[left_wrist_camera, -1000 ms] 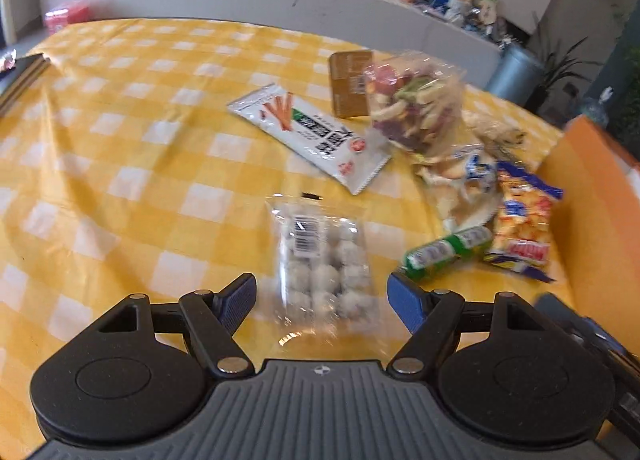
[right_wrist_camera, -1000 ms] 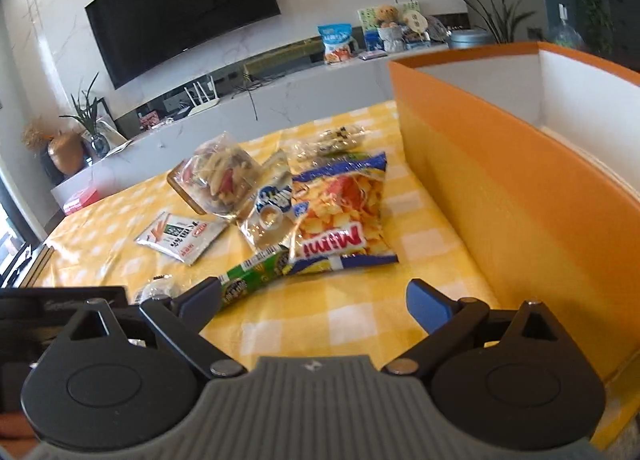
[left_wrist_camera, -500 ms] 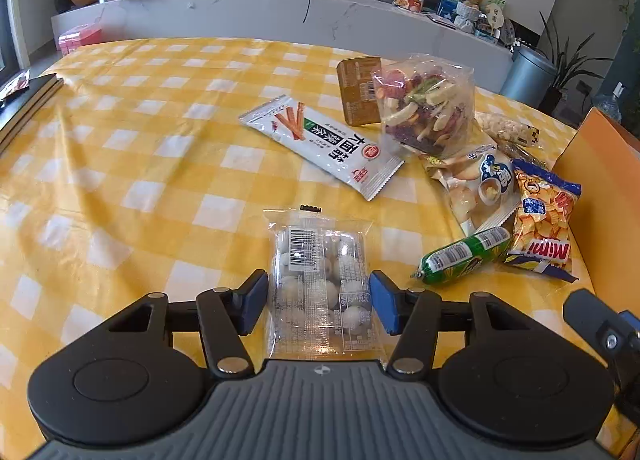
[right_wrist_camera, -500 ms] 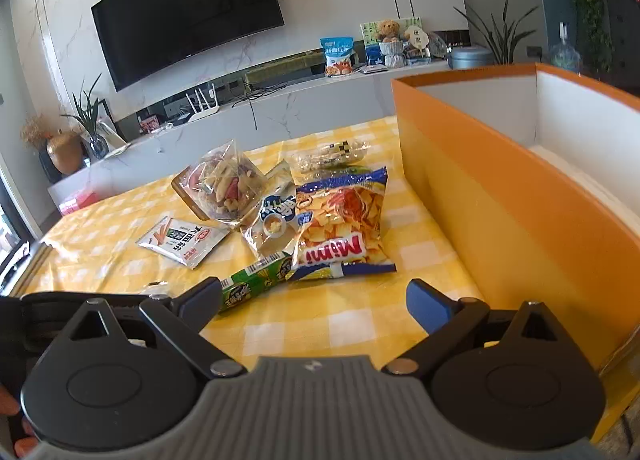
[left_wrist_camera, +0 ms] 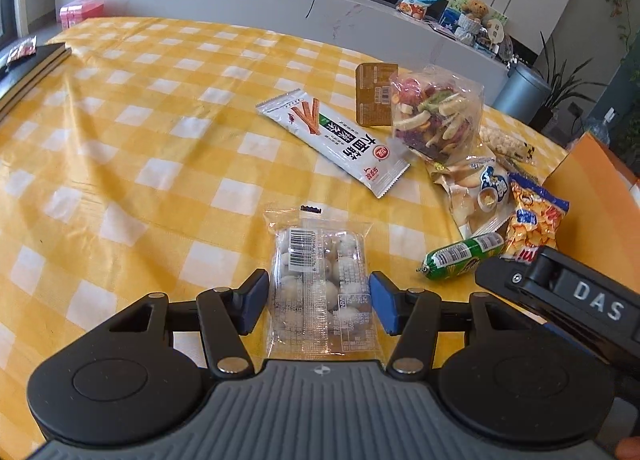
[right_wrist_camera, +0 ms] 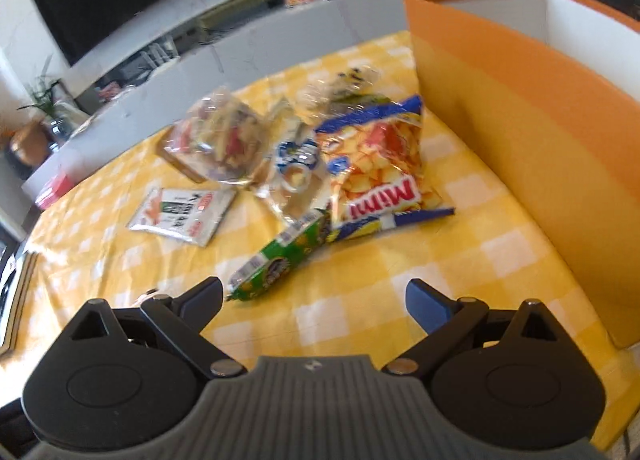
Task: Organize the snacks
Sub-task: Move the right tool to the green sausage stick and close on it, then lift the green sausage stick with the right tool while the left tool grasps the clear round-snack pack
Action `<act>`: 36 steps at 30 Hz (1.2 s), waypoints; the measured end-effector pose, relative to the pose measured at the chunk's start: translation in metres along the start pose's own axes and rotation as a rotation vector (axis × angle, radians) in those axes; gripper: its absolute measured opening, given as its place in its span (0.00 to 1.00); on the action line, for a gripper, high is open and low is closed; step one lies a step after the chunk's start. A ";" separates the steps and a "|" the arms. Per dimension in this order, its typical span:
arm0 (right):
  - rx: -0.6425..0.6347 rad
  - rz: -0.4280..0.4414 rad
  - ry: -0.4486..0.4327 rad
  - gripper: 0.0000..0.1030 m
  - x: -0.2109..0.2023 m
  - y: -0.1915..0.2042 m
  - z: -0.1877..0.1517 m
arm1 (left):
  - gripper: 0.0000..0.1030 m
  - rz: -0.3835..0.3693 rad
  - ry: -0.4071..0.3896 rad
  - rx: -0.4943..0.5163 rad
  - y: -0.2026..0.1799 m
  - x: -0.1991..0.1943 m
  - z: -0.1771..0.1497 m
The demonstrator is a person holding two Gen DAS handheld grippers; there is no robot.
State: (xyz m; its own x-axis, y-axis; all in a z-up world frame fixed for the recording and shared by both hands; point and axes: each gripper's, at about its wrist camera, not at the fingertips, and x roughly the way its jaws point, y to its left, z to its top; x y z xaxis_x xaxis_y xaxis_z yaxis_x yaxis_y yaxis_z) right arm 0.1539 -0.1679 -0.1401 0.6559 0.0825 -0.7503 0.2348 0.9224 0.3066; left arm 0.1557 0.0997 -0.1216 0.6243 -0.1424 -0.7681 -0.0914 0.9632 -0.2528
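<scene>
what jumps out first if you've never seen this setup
The yellow checked tablecloth fills both views, with a heap of snack packets at its far right. Nearest, the left gripper has its blue pads on either side of a clear pack of white balls. A tall orange box stands at the right.

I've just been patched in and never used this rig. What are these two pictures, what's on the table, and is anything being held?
Each picture comes from a camera on a hand-held two-finger gripper, looking along its fingers. A person carries one in each hand; no robot arm. The left gripper is closed on a clear pack of white balls. The right gripper is open and empty, near a green sausage. Chips, a dried-fruit bag and a white stick pack lie on the checked tablecloth. The orange box stands at the right.
</scene>
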 end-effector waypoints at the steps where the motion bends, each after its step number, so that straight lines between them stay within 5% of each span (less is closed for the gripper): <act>1: 0.020 -0.013 0.015 0.93 0.004 -0.001 0.001 | 0.62 -0.005 -0.005 -0.008 0.001 -0.001 -0.001; 5: 0.063 -0.055 0.017 0.89 0.019 0.009 0.008 | 0.62 0.009 -0.013 0.010 -0.002 -0.002 -0.004; 9: 0.033 -0.222 -0.074 0.89 0.028 0.033 0.009 | 0.62 -0.001 -0.017 -0.014 0.001 -0.002 -0.004; 13: 0.026 -0.279 -0.058 0.88 0.045 0.046 0.006 | 0.62 -0.023 -0.018 -0.060 0.008 -0.003 -0.003; 18: -0.101 -0.258 -0.079 0.75 0.045 0.045 -0.001 | 0.62 -0.047 -0.014 -0.118 0.016 -0.005 -0.002; 24: -0.260 -0.239 -0.096 0.21 0.028 0.035 -0.016 | 0.62 -0.014 -0.021 -0.070 0.007 -0.005 -0.005; 36: -0.475 -0.148 -0.010 0.20 -0.014 0.012 -0.052 | 0.63 0.040 -0.027 0.003 -0.004 -0.003 -0.007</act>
State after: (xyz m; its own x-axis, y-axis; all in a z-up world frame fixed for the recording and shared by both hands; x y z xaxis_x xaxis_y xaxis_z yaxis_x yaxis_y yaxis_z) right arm 0.1105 -0.1379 -0.1564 0.6479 -0.0637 -0.7591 -0.0258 0.9941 -0.1054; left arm 0.1482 0.0944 -0.1224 0.6411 -0.0974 -0.7612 -0.1143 0.9687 -0.2202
